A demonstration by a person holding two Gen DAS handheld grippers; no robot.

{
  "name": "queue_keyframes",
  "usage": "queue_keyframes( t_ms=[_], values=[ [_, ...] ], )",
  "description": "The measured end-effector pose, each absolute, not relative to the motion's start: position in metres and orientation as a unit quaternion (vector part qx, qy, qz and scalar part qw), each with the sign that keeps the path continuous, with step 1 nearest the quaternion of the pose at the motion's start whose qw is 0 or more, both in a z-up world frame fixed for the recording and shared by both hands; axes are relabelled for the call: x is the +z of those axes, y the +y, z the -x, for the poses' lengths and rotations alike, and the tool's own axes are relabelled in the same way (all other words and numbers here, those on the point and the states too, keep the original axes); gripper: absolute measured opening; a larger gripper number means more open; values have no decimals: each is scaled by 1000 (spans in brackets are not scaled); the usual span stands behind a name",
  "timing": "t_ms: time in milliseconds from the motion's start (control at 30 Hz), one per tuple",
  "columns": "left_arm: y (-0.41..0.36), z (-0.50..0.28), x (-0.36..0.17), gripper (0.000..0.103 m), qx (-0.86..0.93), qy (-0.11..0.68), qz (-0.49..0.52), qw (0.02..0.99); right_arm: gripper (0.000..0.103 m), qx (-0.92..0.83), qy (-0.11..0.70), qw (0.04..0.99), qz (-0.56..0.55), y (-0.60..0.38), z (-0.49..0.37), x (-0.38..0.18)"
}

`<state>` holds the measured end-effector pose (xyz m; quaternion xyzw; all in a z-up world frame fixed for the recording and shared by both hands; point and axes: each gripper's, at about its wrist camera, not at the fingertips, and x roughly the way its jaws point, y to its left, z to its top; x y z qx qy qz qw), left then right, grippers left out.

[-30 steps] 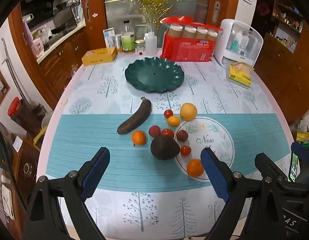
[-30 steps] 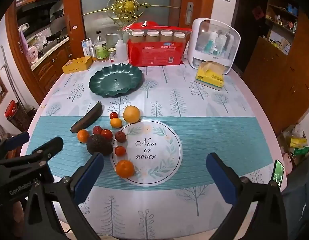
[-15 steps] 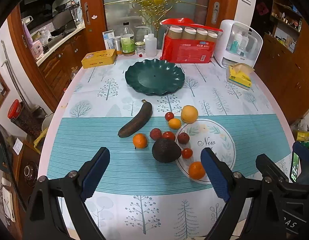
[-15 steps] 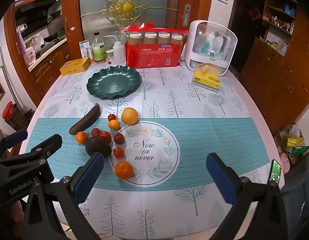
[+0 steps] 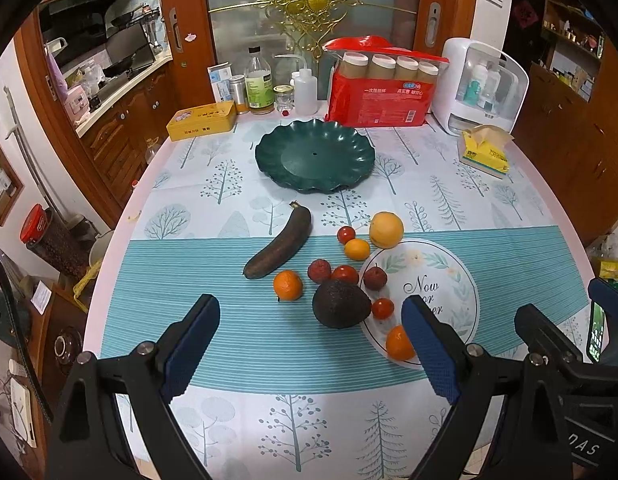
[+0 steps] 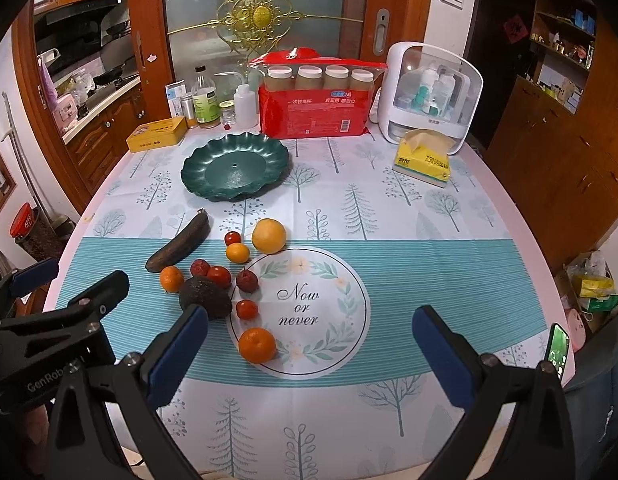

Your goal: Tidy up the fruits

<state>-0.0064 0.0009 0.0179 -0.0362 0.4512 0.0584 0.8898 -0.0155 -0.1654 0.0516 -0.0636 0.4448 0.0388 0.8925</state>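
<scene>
I have both tools raised above the near edge of the table, a little higher and further back than a second ago, so more of the tablecloth (image 6: 389,208) shows in each view; nothing on it has shifted, which tells me the sorting has not begun. My left gripper (image 5: 309,344) is released, its blue pads spread wide with nothing between them, and my right gripper (image 6: 309,356) is spread the same way and empty. The fruit lies loose in a cluster toward the left of the table's middle: a blackened banana (image 5: 279,244) lying at a slant, a dark avocado (image 5: 341,304) nearest me, a mandarin (image 5: 288,285) just left of it, another mandarin (image 6: 257,345) on the rim of the printed circle, a large orange (image 6: 269,235) at the far side of the group, and small red fruits (image 6: 218,275) scattered between them. The scalloped green plate (image 5: 269,152) sits bare beyond the cluster, toward the far edge, well apart from any fruit. I judge it to be the destination, and the avocado or the near mandarin the easiest first pick from this stand-off
</scene>
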Motion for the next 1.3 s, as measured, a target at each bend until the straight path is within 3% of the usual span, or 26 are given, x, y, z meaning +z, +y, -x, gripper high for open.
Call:
queue_keyframes(
  t_ms=[1300],
  values=[
    [17,4,15,92,26,445,34,894,102,30,428,902,42,-147,25,51]
  ],
)
